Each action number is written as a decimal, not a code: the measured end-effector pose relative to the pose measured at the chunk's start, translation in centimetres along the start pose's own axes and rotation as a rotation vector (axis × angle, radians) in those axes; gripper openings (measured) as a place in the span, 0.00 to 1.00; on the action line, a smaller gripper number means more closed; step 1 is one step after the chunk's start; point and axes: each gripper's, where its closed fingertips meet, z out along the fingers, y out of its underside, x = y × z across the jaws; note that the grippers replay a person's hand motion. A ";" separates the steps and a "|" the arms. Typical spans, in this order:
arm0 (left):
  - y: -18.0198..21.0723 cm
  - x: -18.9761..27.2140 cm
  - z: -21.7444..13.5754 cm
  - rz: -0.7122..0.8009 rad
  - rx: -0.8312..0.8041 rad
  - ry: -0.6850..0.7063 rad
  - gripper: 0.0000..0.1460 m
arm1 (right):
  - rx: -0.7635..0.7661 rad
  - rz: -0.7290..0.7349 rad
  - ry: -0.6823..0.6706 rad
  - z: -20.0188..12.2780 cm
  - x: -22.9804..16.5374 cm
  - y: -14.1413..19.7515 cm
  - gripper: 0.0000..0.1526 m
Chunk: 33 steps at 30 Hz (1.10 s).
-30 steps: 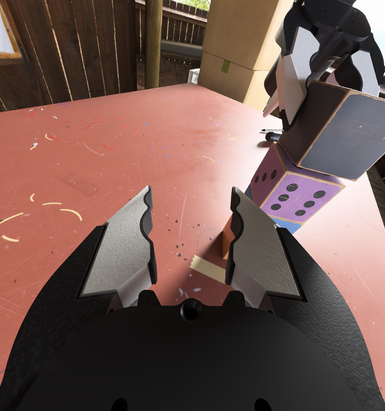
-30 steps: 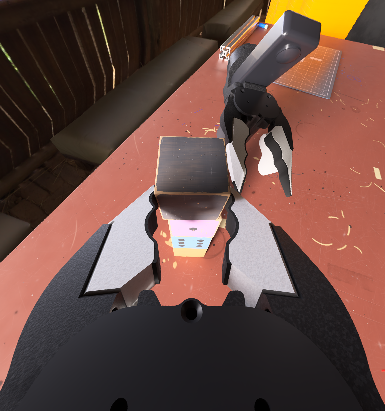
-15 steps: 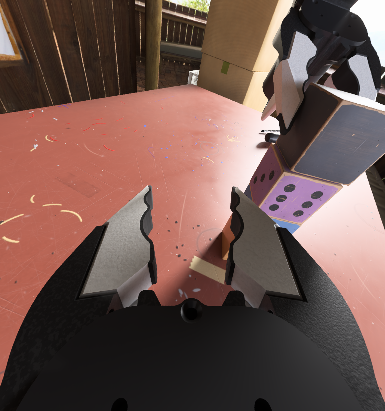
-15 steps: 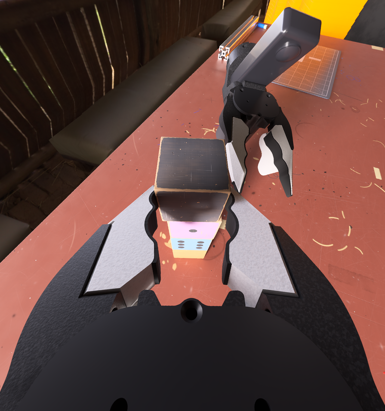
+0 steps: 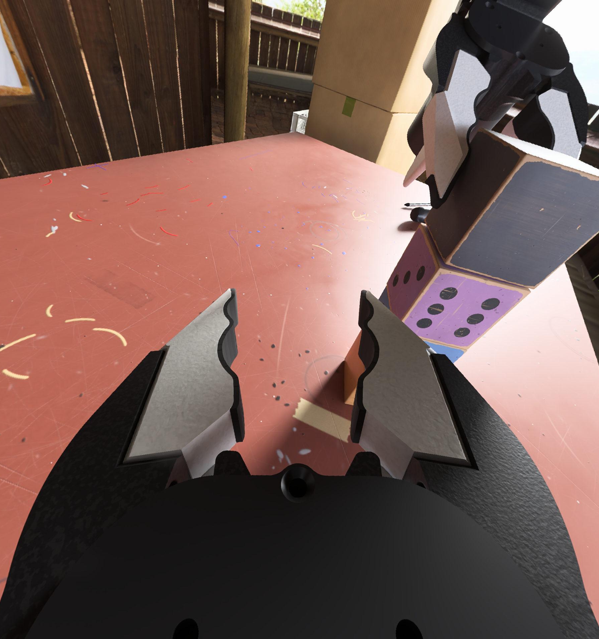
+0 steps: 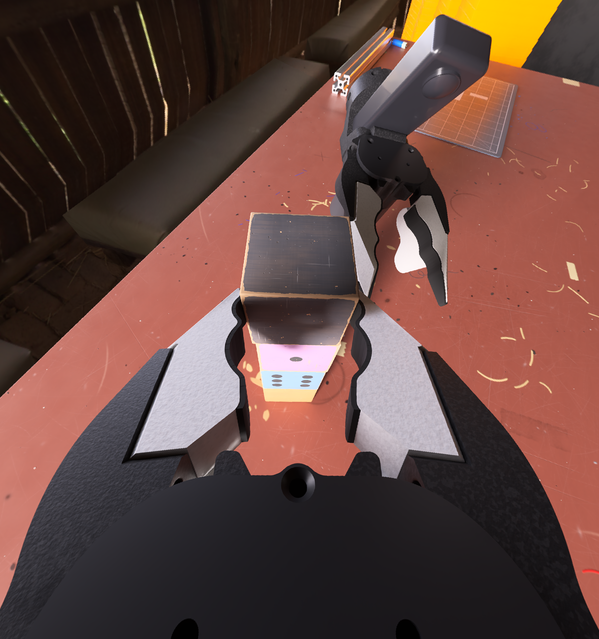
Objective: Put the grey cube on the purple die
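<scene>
Lowered since before, scuffed grey cube point(image 6: 300, 256) meets purple die point(image 6: 296, 358), pinched by right gripper point(image 6: 298, 311); left gripper point(image 5: 296, 349) spread.

- Grey cube point(image 6: 300, 256): dark charcoal faces with fine pale scratches and specks, worn tan along every edge.
- Purple die point(image 5: 460, 313): lilac faces with black round pips and cream-tan edges; it looks pale pink in the right wrist view.
- Blue die point(image 6: 291, 380): light blue face with dark pips.
- Orange block point(image 6: 289, 395): pale yellow-orange, plain.
- Bench point(image 5: 187, 259): dull red-pink, scuffed, flecked with red, yellow, blue and black marks.
- Left gripper point(image 5: 297, 363): black textured body, light grey jaw plates.
- Right gripper point(image 6: 297, 366): same black and grey.
- Cardboard boxes point(image 5: 367, 86): plain tan.
</scene>
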 end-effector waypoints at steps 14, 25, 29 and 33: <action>0.0 0.0 0.0 0.000 0.002 0.000 0.49 | -0.002 0.016 -0.008 0.1 0.1 0.1 0.40; -0.2 0.0 -0.2 0.000 0.008 -0.002 0.49 | 0.081 0.033 0.004 -0.5 0.1 -1.2 0.55; -0.3 -0.1 -0.3 -0.001 0.014 -0.003 0.49 | 0.177 -0.011 0.073 -2.1 0.4 -3.3 0.58; -0.4 -0.1 -0.5 -0.006 0.021 -0.001 0.49 | 0.314 -0.058 0.162 -4.4 0.3 -5.6 0.57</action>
